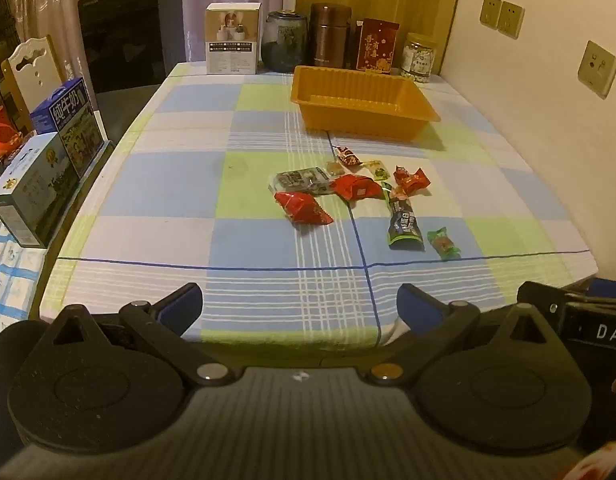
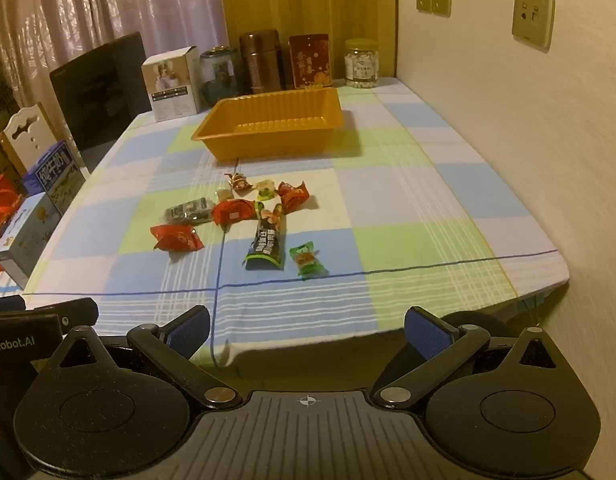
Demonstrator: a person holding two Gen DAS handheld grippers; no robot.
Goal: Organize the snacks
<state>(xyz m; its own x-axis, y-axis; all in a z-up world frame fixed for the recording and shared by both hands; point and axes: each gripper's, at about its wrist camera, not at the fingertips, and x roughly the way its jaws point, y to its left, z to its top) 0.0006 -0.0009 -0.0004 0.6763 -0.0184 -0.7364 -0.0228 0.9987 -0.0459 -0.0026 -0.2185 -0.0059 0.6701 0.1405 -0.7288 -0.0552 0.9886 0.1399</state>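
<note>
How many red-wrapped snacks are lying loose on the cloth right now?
3: one red packet nearest at the pile's left, one mid-pile, one at its far right. Smaller ones may hide among the wrappers.

The bench (image 1: 180, 184) wears a checked cloth of pale blue, light green and white squares, crossed by thin white stripes and dark blue lines. In the upper middle of the left wrist frame sits an orange tray (image 1: 364, 100) with ribbed walls. Below it the snacks (image 1: 348, 196) lie scattered: red wrappers, a dark packet edged in green, and a small green sweet (image 1: 444, 243). At the top stand a brown flask (image 1: 330, 36), a red card with gold print (image 1: 377, 46) and a white box (image 1: 233, 38). Blue and white cartons (image 1: 64, 120) fill the left edge. The fingers (image 1: 180, 304) are black with blue pads. The curtain (image 2: 108, 4) is pale lilac.
</note>
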